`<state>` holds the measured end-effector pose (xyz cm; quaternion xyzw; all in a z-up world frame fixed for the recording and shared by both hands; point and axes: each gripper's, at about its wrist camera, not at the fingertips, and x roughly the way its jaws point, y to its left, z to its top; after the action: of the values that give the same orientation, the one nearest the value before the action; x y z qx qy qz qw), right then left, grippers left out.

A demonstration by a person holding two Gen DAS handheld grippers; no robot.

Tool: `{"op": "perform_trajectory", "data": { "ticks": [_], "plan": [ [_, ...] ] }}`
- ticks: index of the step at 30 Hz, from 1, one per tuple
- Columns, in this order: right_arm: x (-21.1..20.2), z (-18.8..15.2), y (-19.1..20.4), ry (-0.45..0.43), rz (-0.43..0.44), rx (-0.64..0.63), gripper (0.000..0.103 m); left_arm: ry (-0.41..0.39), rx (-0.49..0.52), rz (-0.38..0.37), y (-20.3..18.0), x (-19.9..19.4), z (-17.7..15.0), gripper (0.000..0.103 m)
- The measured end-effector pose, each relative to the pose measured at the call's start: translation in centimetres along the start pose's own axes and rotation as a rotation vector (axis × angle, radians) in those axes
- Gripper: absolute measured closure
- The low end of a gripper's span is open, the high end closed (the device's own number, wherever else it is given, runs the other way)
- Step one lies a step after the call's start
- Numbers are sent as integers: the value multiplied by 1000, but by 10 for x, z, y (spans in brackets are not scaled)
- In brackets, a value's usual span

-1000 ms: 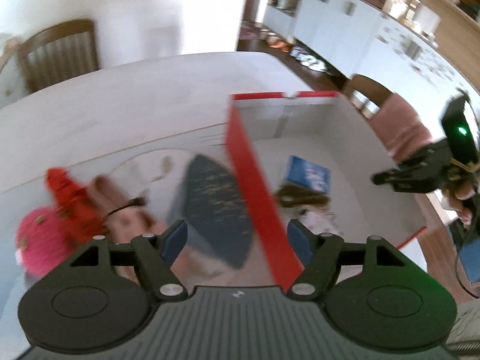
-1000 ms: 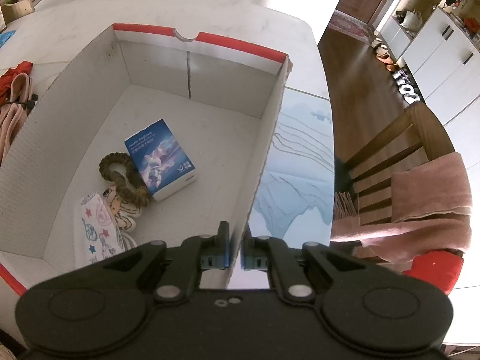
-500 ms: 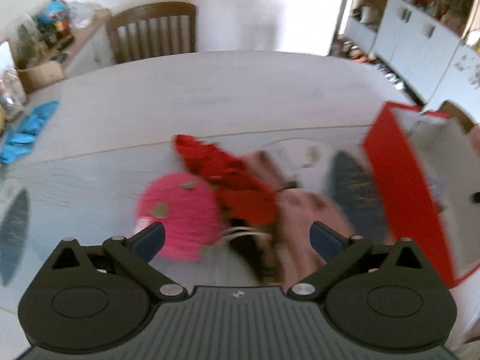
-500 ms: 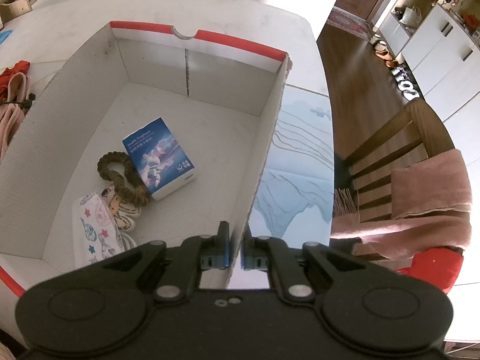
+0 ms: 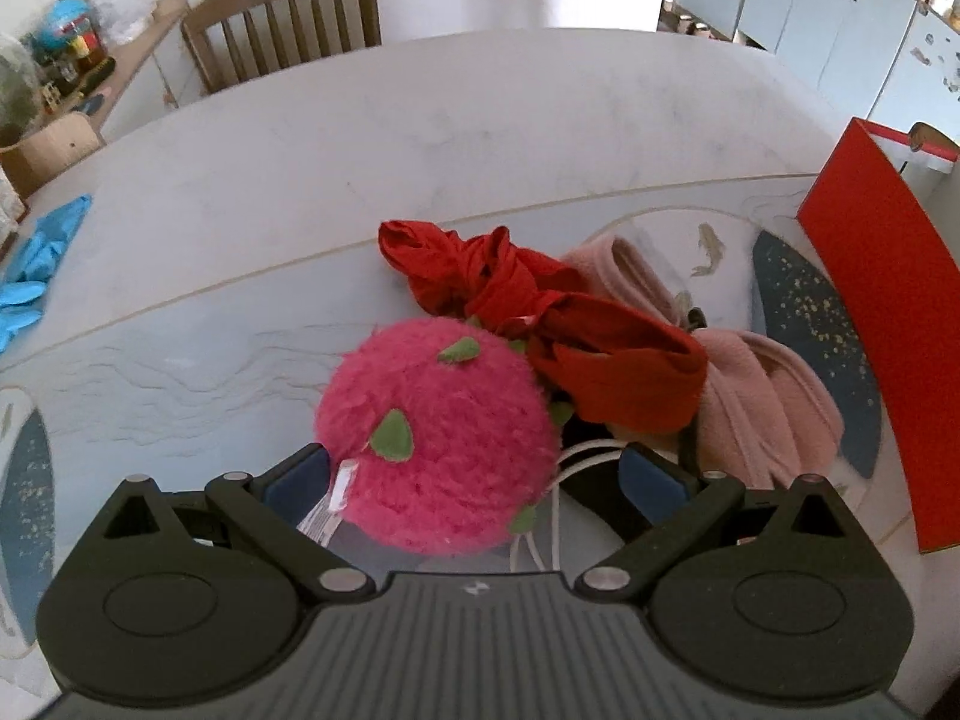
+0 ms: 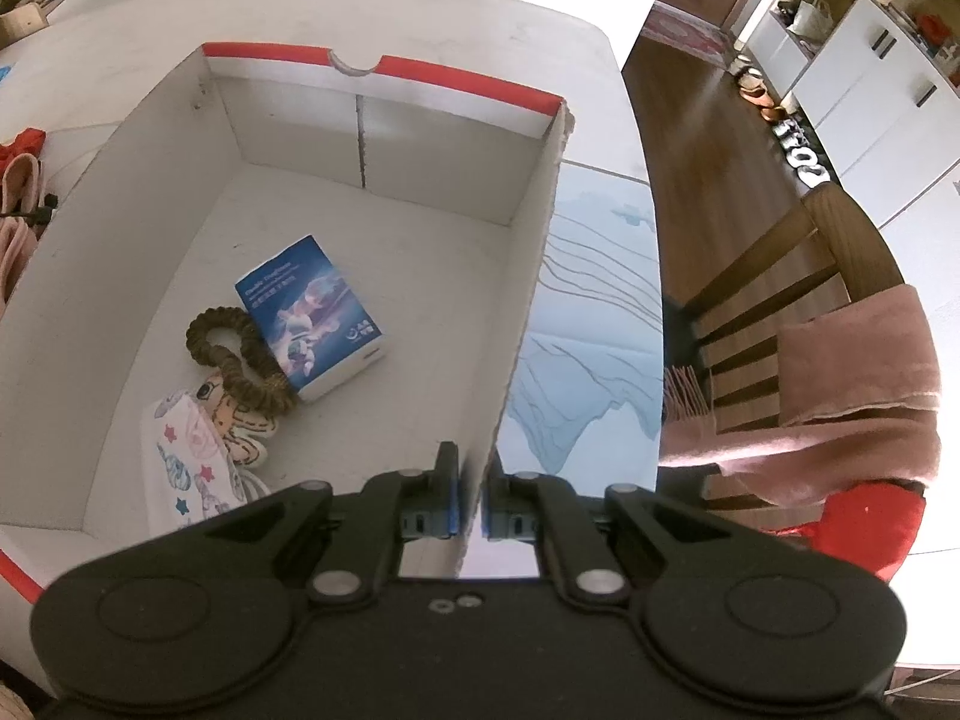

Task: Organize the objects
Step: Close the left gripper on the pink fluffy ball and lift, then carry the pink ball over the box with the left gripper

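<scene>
A fluffy pink plush ball (image 5: 438, 438) with green leaves lies on the table mat, between the wide-open jaws of my left gripper (image 5: 474, 477); the right pad stands clear of it. A crumpled red cloth (image 5: 540, 312) and pink slippers (image 5: 762, 396) lie just behind the ball. My right gripper (image 6: 471, 498) is shut on the right wall of the red-and-white cardboard box (image 6: 528, 276). Inside the box lie a blue packet (image 6: 312, 312), a brown rope ring (image 6: 240, 360) and a star-patterned cloth doll (image 6: 192, 456).
The box's red outer wall (image 5: 882, 312) stands right of the pile. A white cable (image 5: 570, 462) runs under the ball. Blue gloves (image 5: 36, 264) lie at the table's left edge. A wooden chair (image 5: 282, 18) stands behind the table, and another with a pink towel (image 6: 840, 360) right of the box.
My left gripper has swung left from the box wall to the pile and sunk over the pink ball, its jaws spreading wider. The right gripper has kept still on the box wall.
</scene>
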<state>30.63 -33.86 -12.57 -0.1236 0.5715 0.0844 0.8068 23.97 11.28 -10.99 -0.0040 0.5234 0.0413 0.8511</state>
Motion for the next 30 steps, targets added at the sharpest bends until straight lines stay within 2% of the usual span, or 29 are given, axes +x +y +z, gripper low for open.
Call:
{"op": "perform_trajectory", "data": {
  "ticks": [9,11,13,17,19,25,30],
  "plan": [
    [0,0,2,5,-9,7,98,28,-39,-18,15,21,3,1],
    [1,0,2,5,-9,7,98,25,-45,-28,16,19,2,5],
    [1,0,2,5,-9,8,98,18,-46,-10,17,17,1,21],
    [1,0,2,5,-9,7,98,8,-70,-14,21,12,-1,27],
    [0,0,2,4,-9,5,98,11,-79,7,20,9,-3,30],
    [0,-1,2,2,-8,-2,98,0,-121,37,22,-13,-11,31],
    [0,-1,2,-1,-6,-8,98,-33,-108,36,18,-48,-12,31]
  ]
}}
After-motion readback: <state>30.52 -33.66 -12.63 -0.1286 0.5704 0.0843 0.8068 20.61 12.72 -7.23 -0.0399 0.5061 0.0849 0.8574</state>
